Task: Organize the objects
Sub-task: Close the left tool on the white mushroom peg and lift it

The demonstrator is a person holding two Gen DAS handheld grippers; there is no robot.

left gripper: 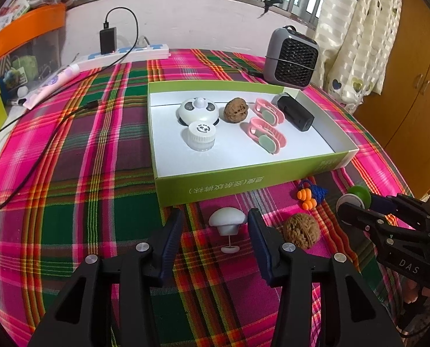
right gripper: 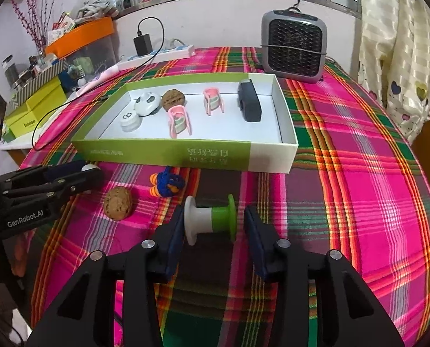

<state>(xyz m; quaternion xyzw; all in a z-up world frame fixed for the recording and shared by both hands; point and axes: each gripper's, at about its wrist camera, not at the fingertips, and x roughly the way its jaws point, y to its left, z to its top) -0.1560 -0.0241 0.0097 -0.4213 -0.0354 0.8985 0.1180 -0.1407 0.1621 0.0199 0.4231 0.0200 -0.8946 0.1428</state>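
My left gripper [left gripper: 215,228] stands open over the plaid cloth with a white mushroom-shaped piece [left gripper: 228,223] between its fingers; the right pad is next to the cap, the left pad is apart from it. A green-and-white spool [right gripper: 210,219] lies on its side between the fingers of my open right gripper [right gripper: 215,228], with a small gap at the green end. A walnut [left gripper: 301,230] and an orange-and-blue toy [left gripper: 310,197] lie between the two grippers. Just beyond them sits a green box [left gripper: 244,185] holding a panda-shaped piece, a second walnut, a white jar, two pink clips and a black device.
A grey fan heater [right gripper: 294,46] stands behind the box at the back right. A power strip [left gripper: 122,55] with a black charger and its cable runs along the back left. Storage boxes crowd the left edge. The table drops off at the right by the curtain.
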